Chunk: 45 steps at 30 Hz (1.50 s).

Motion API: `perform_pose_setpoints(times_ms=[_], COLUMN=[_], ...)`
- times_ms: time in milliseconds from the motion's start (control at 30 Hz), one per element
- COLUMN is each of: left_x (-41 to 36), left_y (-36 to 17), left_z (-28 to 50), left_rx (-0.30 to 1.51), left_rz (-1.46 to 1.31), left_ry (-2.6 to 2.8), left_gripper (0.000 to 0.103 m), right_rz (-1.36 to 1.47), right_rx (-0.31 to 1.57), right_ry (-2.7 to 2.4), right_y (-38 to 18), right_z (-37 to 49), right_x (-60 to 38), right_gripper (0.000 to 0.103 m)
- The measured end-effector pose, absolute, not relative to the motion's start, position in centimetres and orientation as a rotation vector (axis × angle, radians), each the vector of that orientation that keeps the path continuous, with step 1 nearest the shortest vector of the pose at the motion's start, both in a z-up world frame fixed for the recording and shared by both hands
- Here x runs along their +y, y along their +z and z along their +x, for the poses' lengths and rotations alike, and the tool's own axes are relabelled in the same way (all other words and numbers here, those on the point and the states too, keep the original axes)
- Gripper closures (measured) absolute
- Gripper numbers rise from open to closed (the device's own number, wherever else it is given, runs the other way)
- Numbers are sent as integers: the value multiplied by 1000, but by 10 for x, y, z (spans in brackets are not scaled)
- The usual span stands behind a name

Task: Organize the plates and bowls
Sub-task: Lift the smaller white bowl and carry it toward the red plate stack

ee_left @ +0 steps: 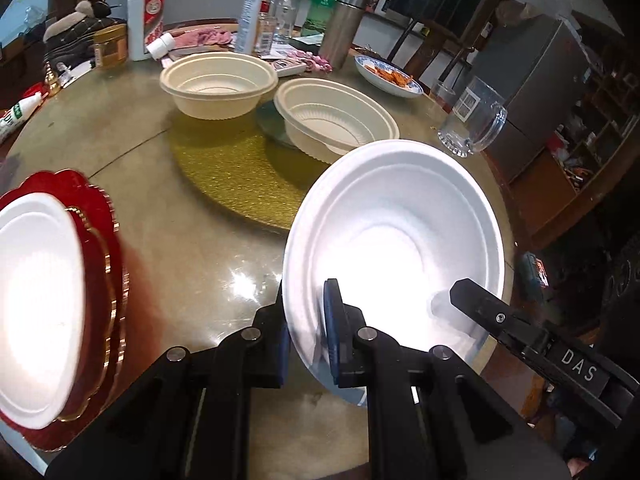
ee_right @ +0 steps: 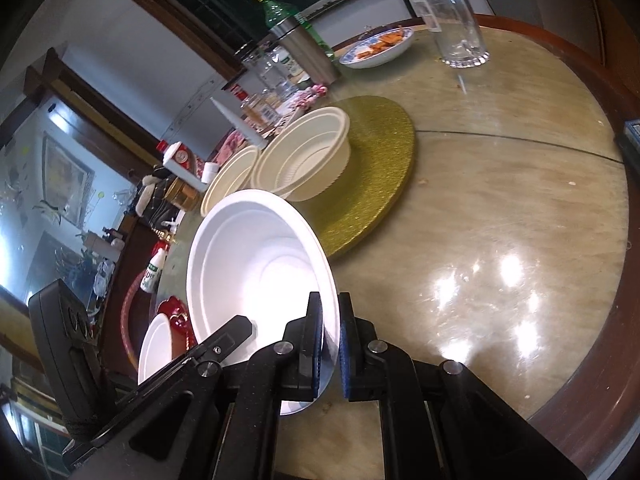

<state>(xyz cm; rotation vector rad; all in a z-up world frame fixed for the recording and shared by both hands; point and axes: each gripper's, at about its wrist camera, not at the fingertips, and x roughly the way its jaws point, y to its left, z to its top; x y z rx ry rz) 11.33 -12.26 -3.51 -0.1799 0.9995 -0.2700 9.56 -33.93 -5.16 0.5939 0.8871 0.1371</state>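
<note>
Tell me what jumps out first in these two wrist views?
The glaring white bowl, lit bright, fills the near foreground with both claws pinching its rim: the left claw on one side, the right claw on the opposite edge. Beyond it two cream bowls sit by the gold glitter mat, and a white plate on red scalloped plates lies at the left.

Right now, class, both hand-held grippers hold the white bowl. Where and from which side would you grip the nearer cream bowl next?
Once the white bowl is set down, take the nearer cream bowl by its flared rim, one finger inside the wall and one outside, coming down from above on its near side. It sits mouth-up; the second cream bowl crowds its far left.
</note>
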Motion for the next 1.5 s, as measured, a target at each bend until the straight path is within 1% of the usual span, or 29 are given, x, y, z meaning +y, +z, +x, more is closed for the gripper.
perform_pose_setpoints(times_ms=[933, 1500], left_x=[-84, -41], left_y=[-11, 4], left_z=[80, 56], left_rx=[918, 858], left_rz=[-215, -254], left_ry=[-253, -194], left_gripper=[91, 91], right_rz=[507, 454], right_rx=[835, 808], right_ry=[178, 266], right_y=[-23, -6], right_z=[70, 64], right_x=[-299, -253], right_gripper=[96, 96])
